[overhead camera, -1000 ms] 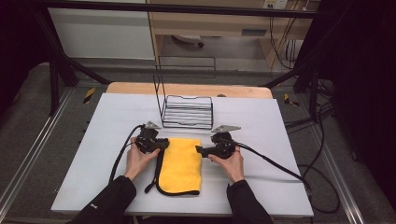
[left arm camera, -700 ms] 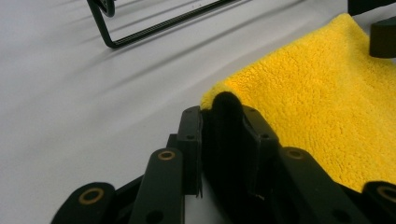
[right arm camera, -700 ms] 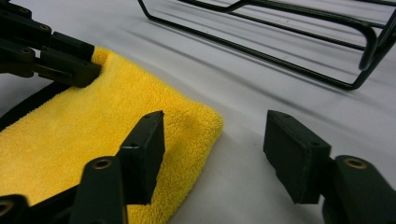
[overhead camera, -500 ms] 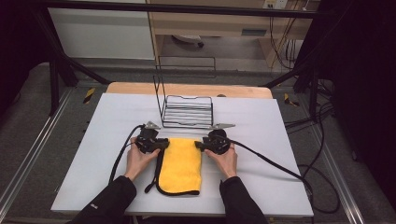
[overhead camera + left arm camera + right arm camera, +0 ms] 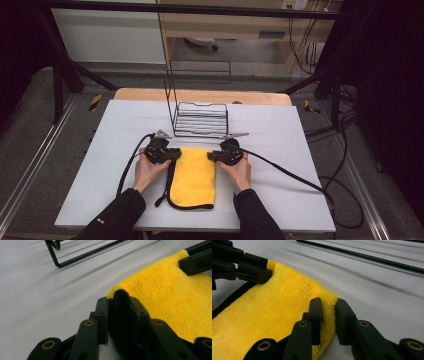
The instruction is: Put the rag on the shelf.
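cloth: we see the yellow cloth [image 5: 193,176] folded flat, lower centre of the high view, below the wire rack [image 5: 201,119].
left gripper [image 5: 172,154]: we see jaws clamped on the cloth's upper-left corner.
right gripper [image 5: 212,156]: jaws have just been closing; upper-right corner sits between them, pinched.

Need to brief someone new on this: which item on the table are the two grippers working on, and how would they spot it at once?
Start at the white table and find the black wire rack near its far edge. Just in front of the rack lies the folded yellow cloth, its two far corners gripped by the left gripper and the right gripper. It is the only bright, fluffy thing there, edged in black.
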The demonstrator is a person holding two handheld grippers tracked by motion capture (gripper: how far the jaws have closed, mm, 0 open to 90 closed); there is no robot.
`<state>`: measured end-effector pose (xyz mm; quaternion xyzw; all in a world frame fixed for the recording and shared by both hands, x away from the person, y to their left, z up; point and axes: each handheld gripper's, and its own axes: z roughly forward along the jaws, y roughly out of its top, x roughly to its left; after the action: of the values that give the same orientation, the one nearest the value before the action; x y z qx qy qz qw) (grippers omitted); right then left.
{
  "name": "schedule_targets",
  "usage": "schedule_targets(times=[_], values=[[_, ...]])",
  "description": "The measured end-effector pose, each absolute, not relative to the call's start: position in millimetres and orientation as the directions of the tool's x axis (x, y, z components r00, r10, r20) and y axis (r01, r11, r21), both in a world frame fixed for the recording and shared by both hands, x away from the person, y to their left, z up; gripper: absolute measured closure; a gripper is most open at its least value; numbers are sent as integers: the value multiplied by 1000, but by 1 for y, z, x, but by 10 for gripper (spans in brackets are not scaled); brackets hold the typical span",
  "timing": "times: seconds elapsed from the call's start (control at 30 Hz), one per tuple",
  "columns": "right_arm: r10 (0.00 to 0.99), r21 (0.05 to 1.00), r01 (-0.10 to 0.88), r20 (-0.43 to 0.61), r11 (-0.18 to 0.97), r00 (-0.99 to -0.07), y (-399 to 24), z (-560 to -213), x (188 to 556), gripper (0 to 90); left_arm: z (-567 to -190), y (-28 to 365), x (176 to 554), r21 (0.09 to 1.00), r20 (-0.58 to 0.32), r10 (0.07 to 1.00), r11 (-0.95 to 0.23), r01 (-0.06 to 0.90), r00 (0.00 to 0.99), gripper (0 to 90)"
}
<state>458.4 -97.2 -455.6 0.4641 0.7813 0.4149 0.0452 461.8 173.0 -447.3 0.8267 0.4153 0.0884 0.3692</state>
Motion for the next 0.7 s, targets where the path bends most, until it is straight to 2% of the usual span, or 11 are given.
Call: schedule_targets(times=[0.37, 0.7], values=[[757, 694, 681, 311, 232, -575, -99, -451, 458, 834, -446, 178, 463, 692, -208, 745, -346, 634, 634, 753], [741, 746, 629, 292, 218, -604, -104, -433, 446, 836, -431, 182, 453, 744, -184, 737, -328, 582, 651, 765]])
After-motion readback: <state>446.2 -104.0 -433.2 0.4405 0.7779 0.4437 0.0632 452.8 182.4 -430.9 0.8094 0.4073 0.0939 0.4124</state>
